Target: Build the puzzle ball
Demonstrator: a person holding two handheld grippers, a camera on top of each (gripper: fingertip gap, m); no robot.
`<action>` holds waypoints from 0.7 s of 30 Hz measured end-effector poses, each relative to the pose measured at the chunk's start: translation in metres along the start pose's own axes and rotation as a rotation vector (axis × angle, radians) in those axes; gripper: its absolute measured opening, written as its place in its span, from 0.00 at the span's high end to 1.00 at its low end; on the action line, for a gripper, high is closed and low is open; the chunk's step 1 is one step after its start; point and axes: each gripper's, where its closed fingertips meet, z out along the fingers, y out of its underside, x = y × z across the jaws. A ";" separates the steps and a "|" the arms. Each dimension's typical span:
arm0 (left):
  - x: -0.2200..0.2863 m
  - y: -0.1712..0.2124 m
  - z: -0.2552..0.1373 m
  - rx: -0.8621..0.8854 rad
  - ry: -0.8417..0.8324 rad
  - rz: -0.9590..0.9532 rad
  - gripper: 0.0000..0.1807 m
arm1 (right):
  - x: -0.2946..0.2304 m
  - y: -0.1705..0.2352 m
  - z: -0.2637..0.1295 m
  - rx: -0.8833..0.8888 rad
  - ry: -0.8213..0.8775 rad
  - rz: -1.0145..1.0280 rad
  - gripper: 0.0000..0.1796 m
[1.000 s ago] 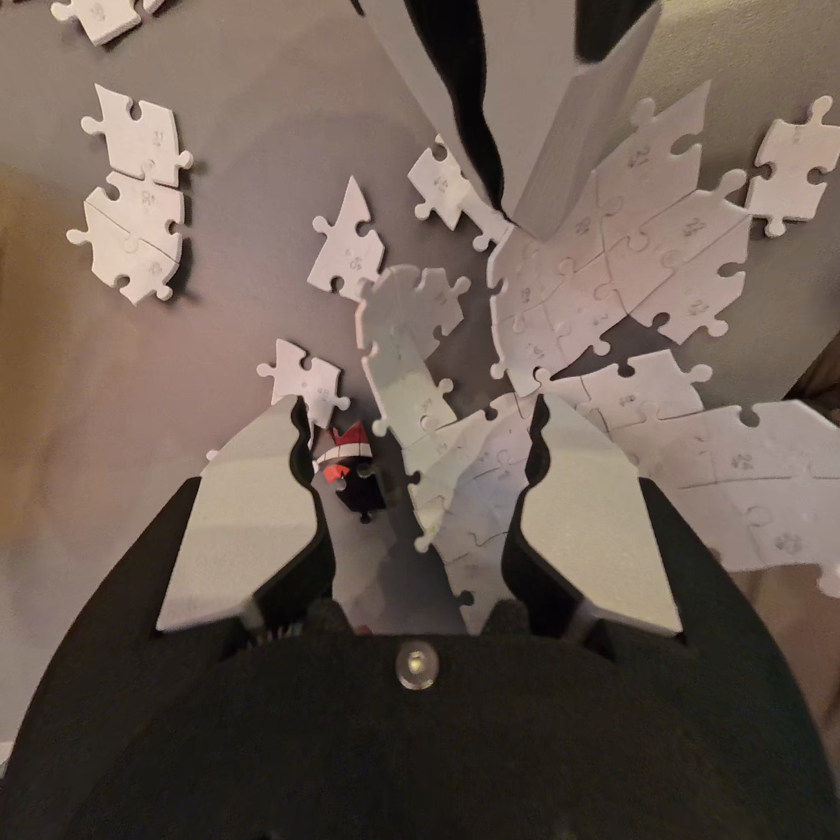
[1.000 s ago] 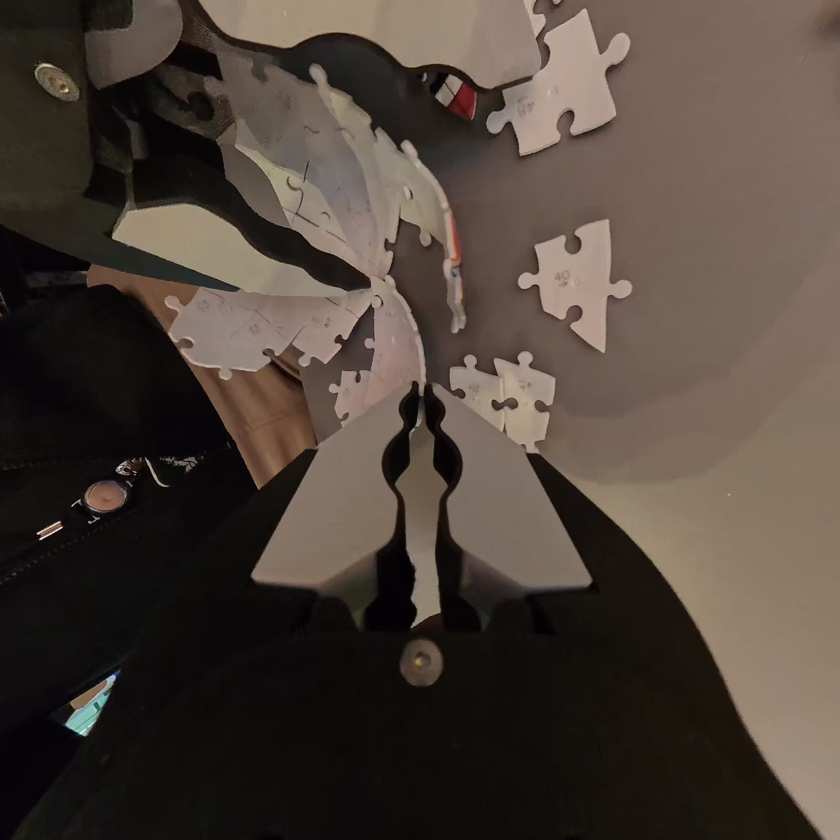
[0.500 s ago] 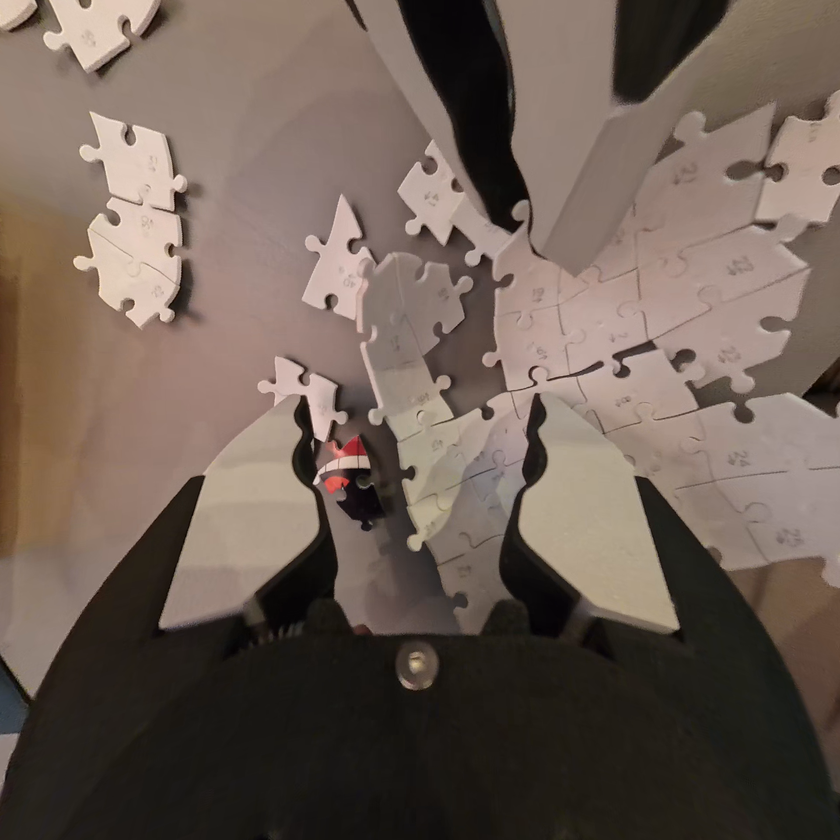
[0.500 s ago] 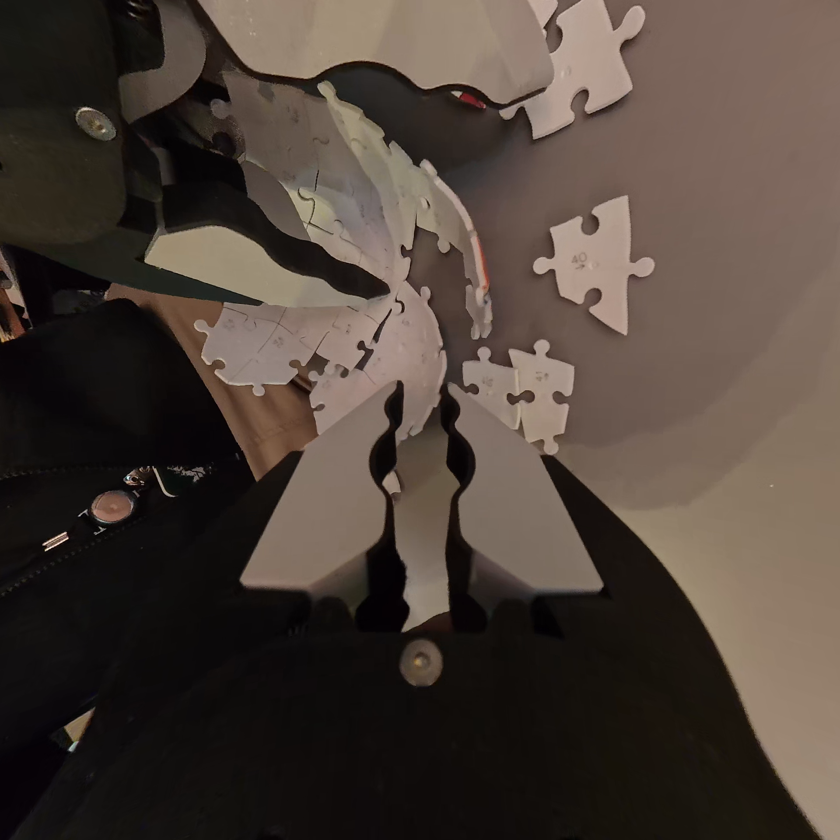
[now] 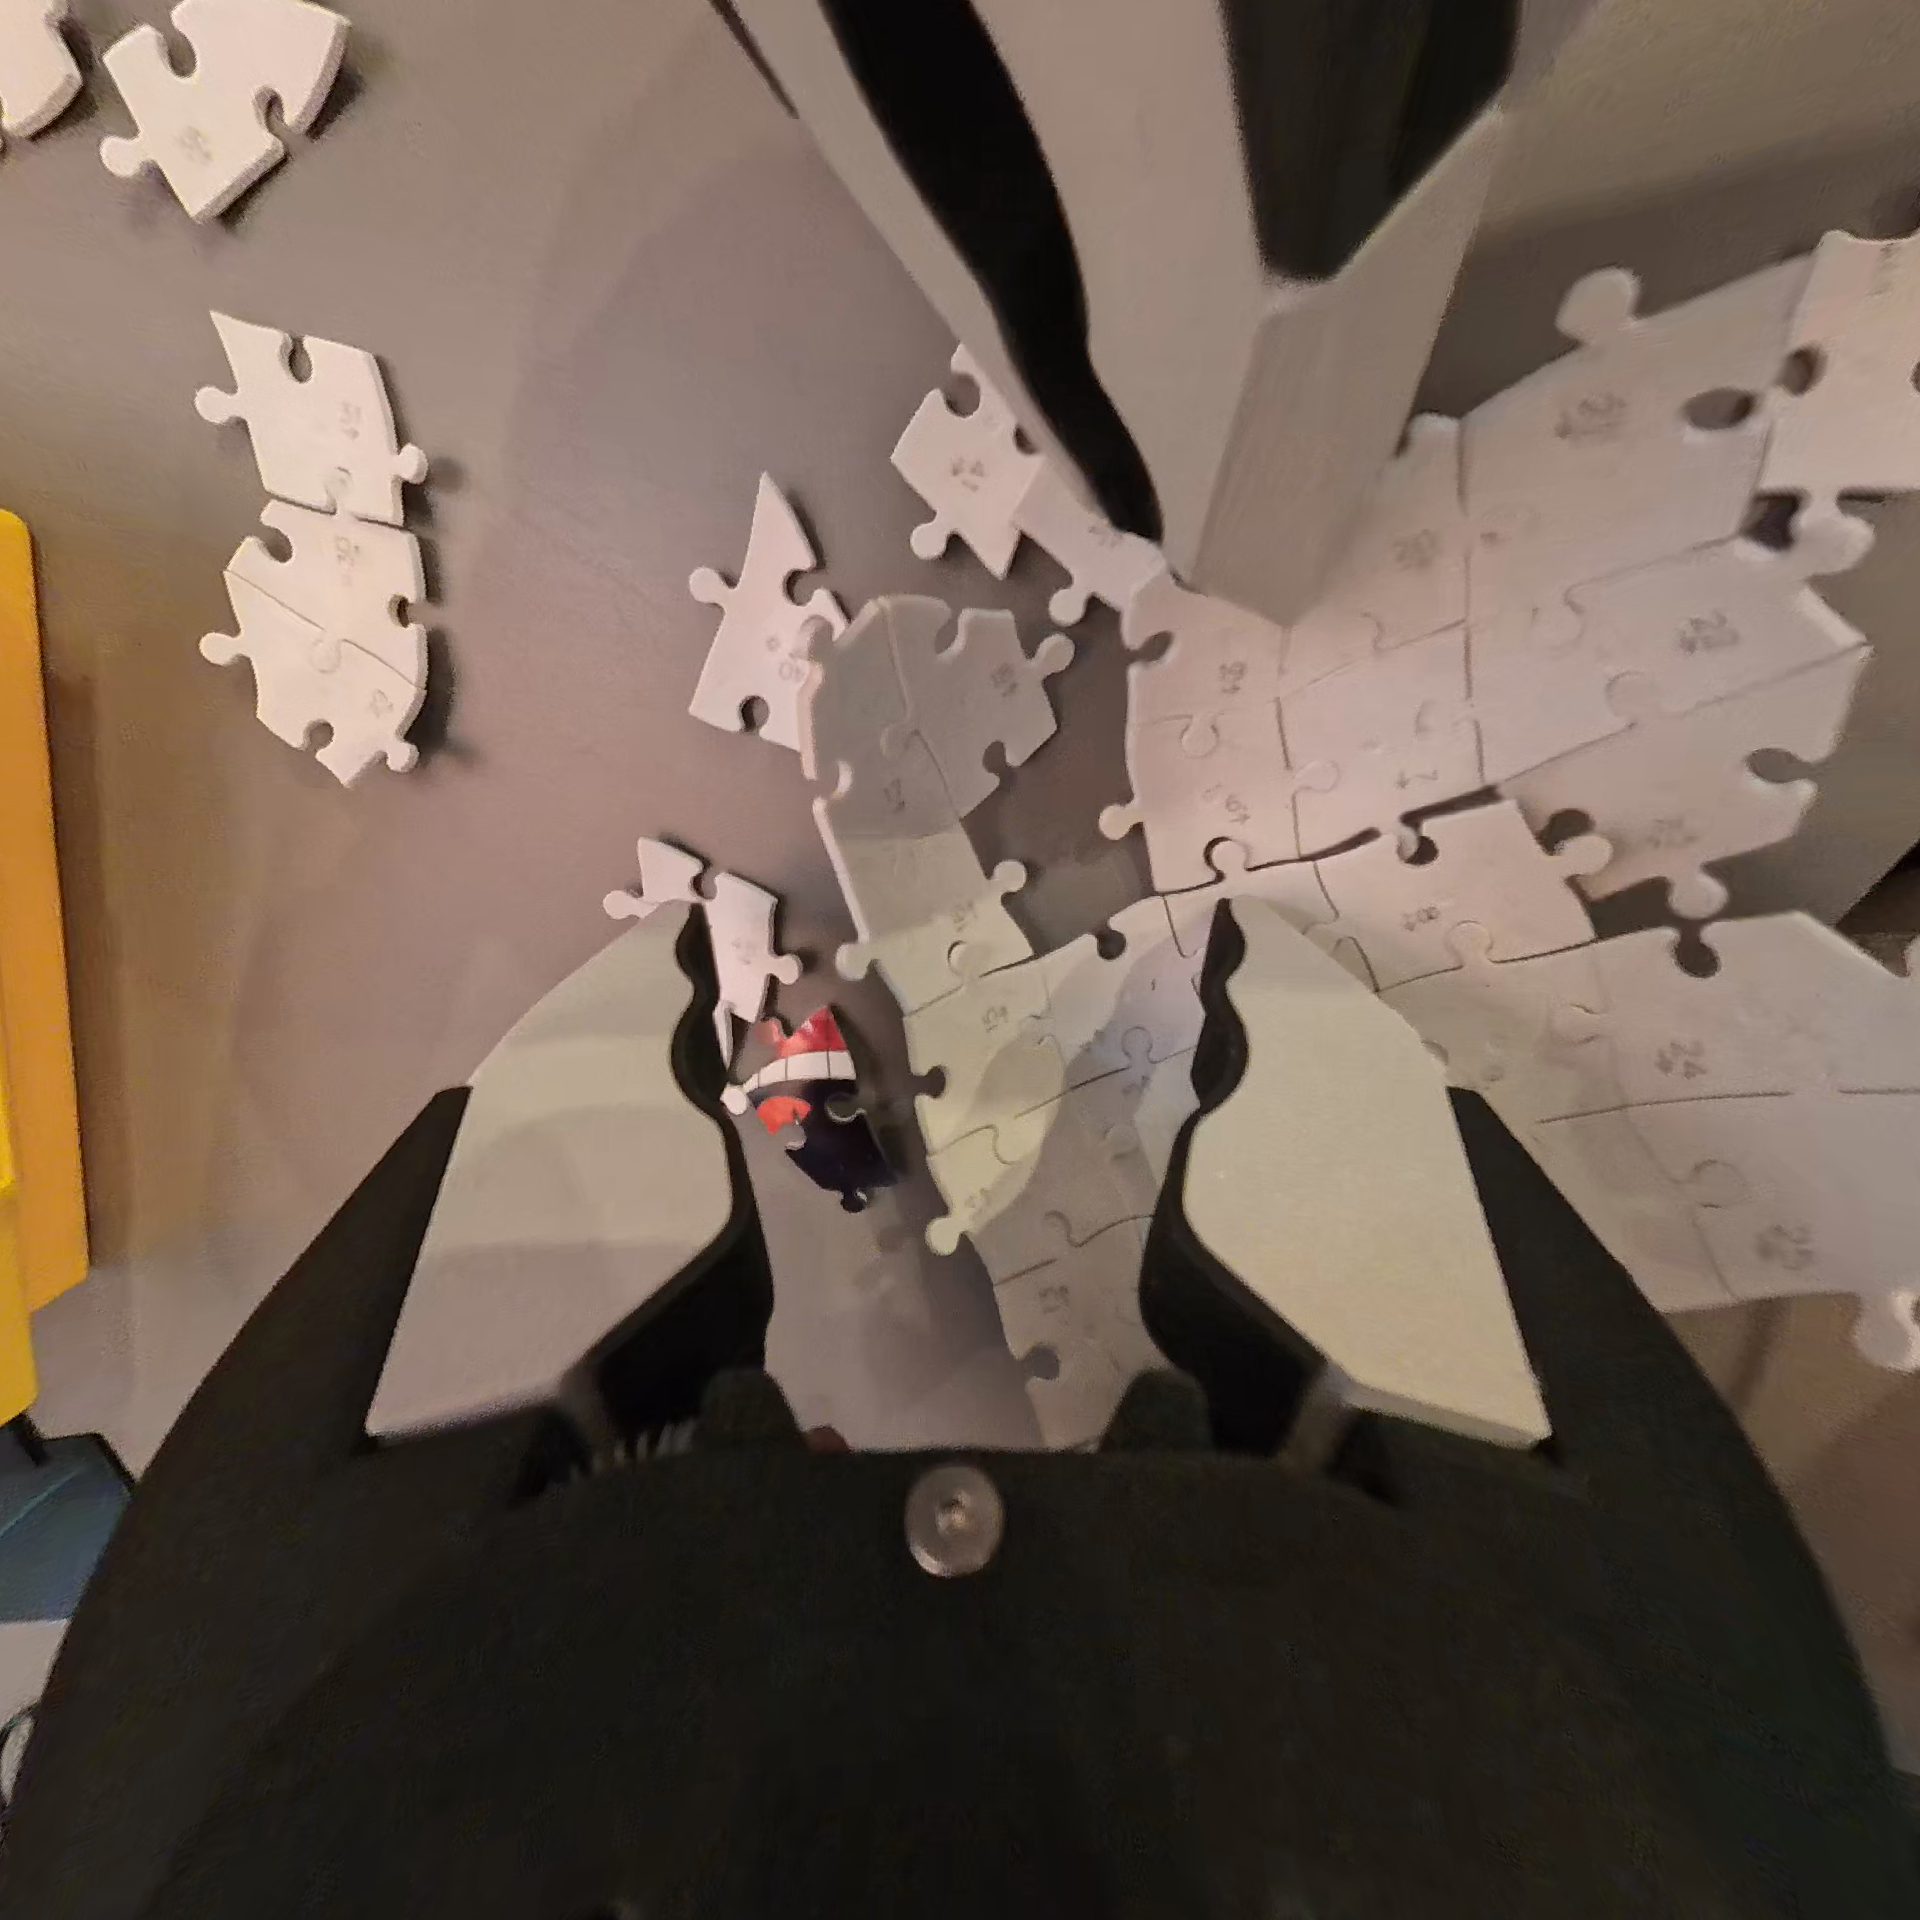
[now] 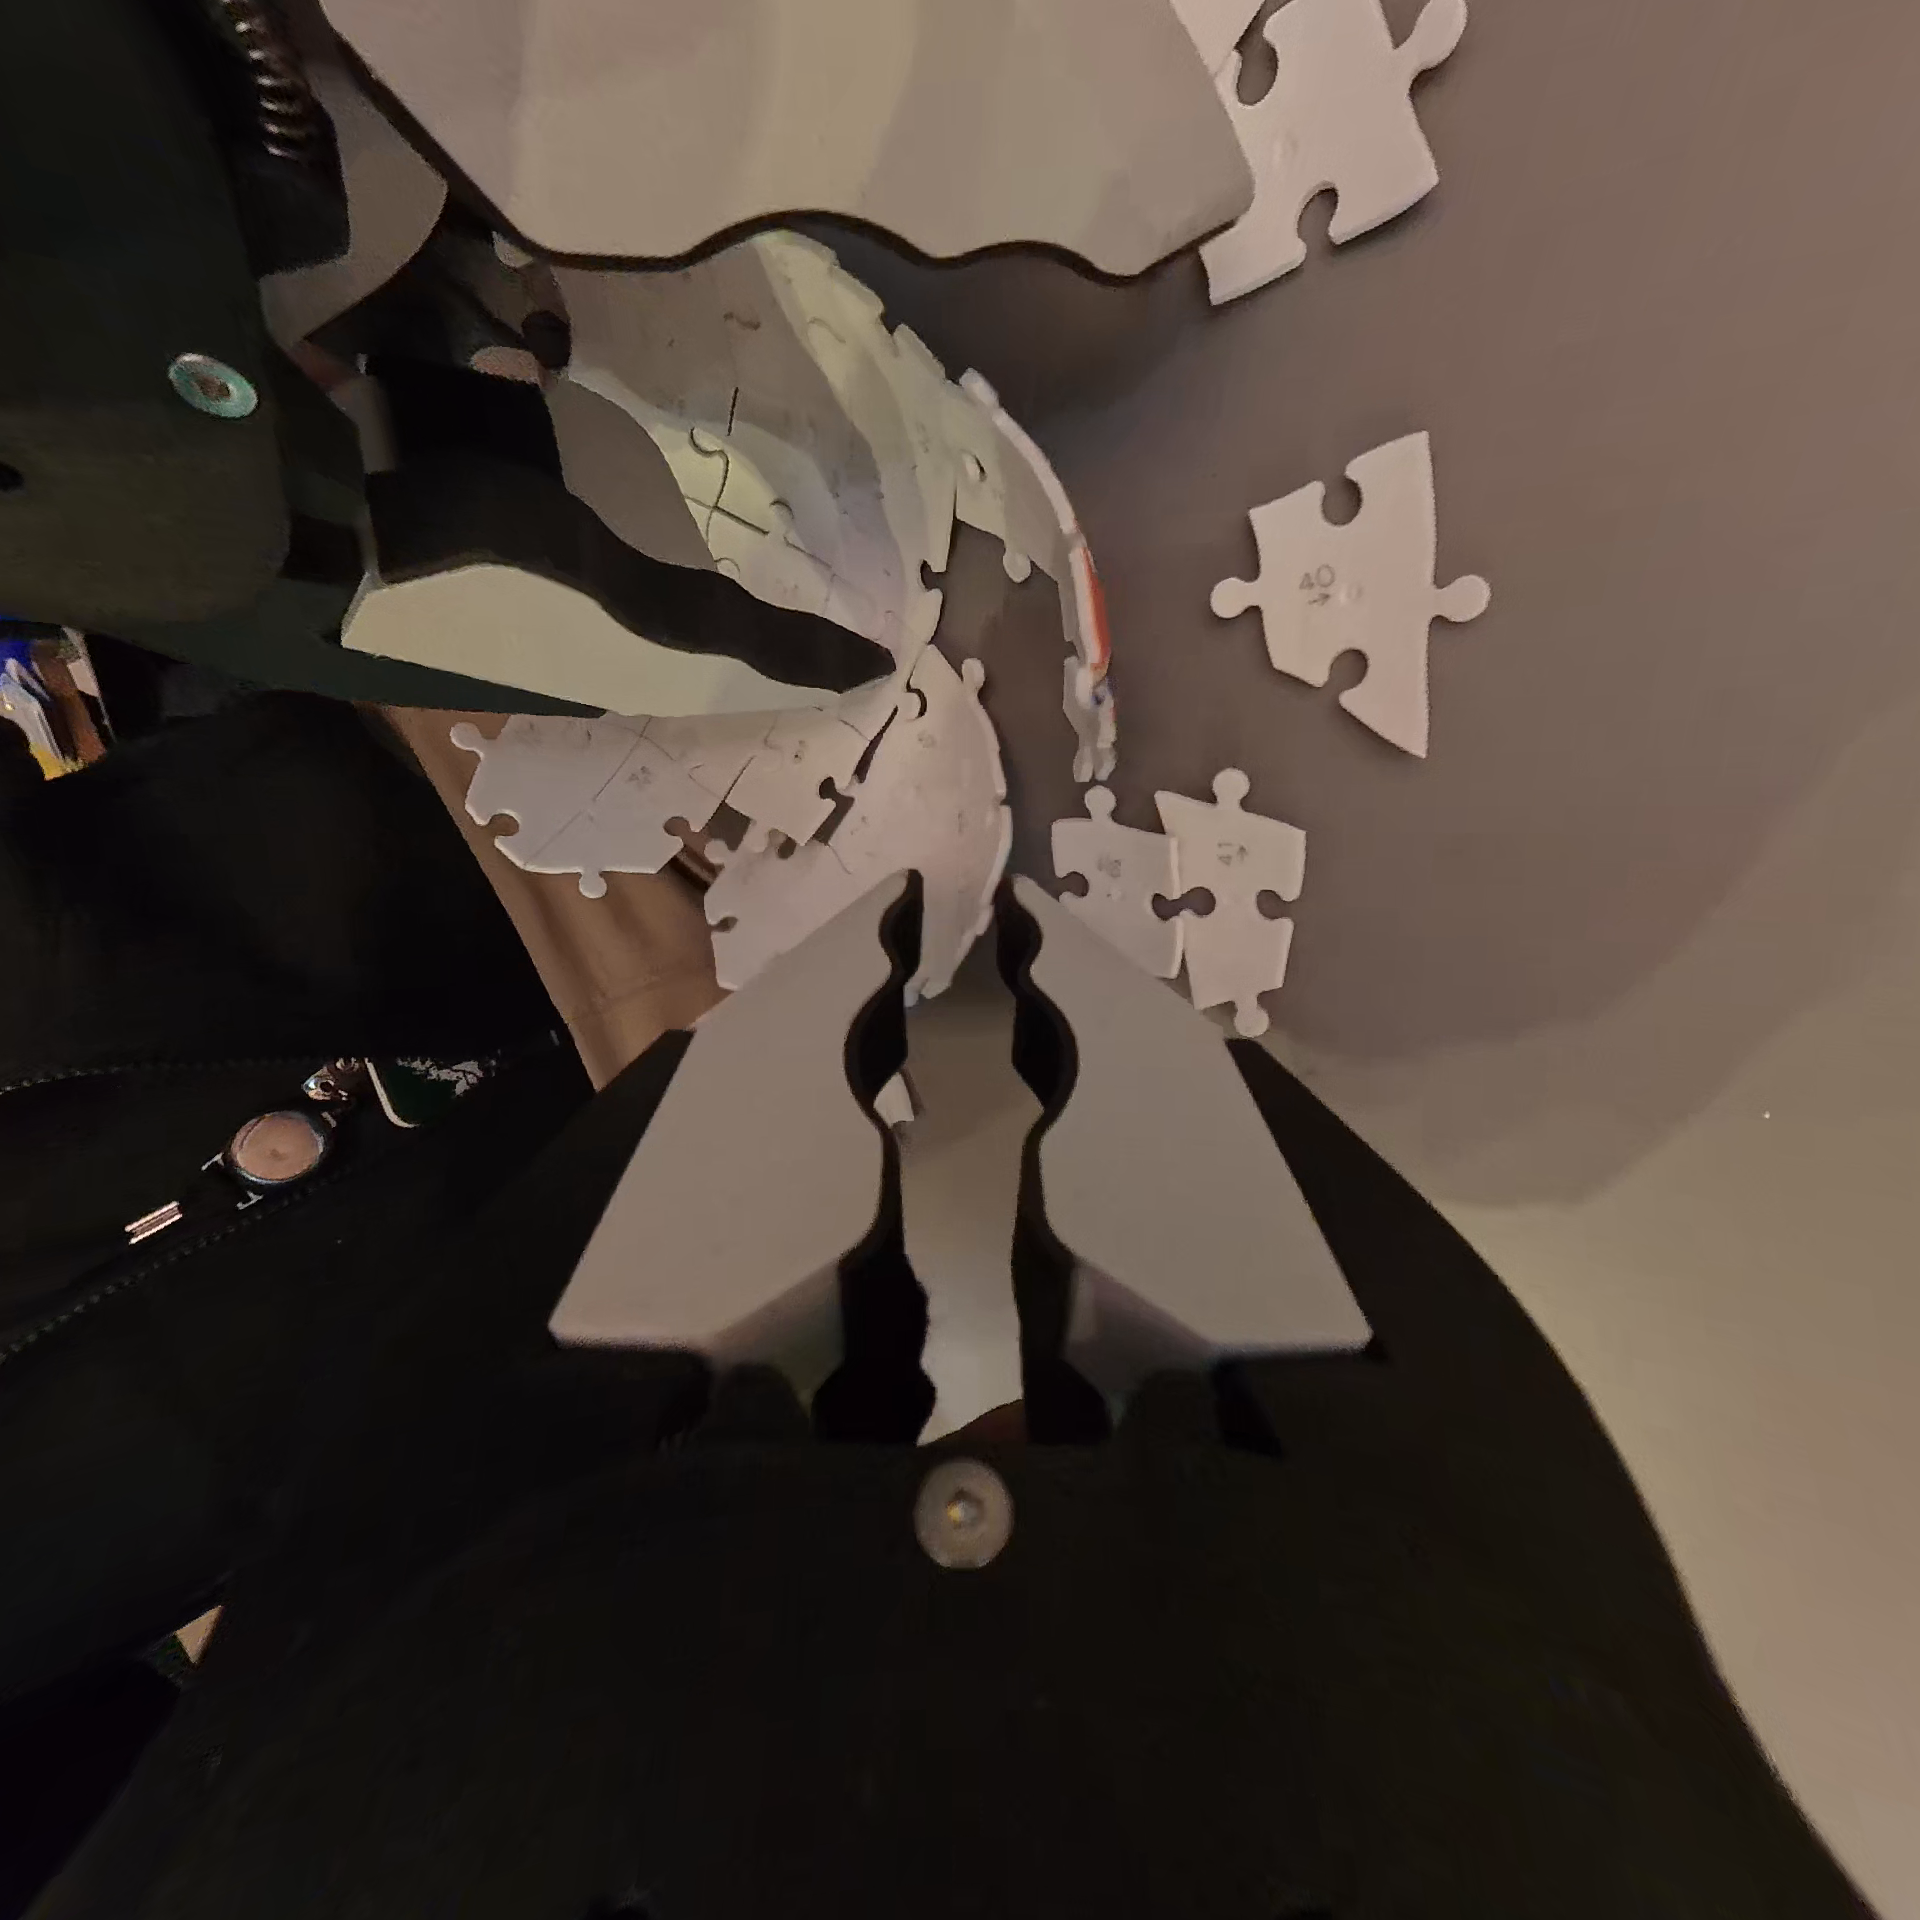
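Note:
The partly built puzzle ball [image 5: 1382, 727] is a fan of curved white strips of joined pieces, held above a grey mat. It also shows in the right wrist view [image 6: 935, 769]. One strip shows a red, white and dark printed face [image 5: 810, 1081]. My left gripper [image 5: 956, 920] is wide open, with strips lying between its fingers. My right gripper [image 6: 964, 885] has its jaws a little apart, with a strip end between them. Its fingers [image 5: 1330, 416] reach down onto the fan's middle in the left wrist view. The left gripper's finger [image 6: 582, 644] points at the fan's hub.
Loose white pieces lie on the grey mat [image 5: 520, 416]: a single [image 5: 769, 623], a joined group [image 5: 322, 582], a pair [image 6: 1184, 883], a single [image 6: 1351, 592]. A yellow object [image 5: 21, 935] is at the left edge. A person's dark zipped jacket [image 6: 208, 1039] is close by. My hands' fingertips stand some 7 cm from each other.
My right gripper's jaws, shut on the strip end a second ago, have parted. The right gripper and the puzzle fan have come closer in both views.

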 end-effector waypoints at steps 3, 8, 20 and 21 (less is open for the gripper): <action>0.000 -0.001 0.000 -0.007 -0.004 0.006 0.50 | 0.002 -0.001 0.001 0.007 0.015 -0.007 0.94; -0.002 -0.001 0.000 -0.017 -0.012 0.011 0.49 | 0.001 0.001 0.002 0.026 0.015 -0.018 0.96; -0.002 -0.006 -0.002 -0.040 -0.073 0.069 0.51 | 0.005 0.004 0.001 0.052 -0.005 0.002 0.96; -0.002 -0.007 -0.002 -0.040 -0.074 0.073 0.51 | 0.006 0.003 0.001 0.060 -0.001 0.002 0.95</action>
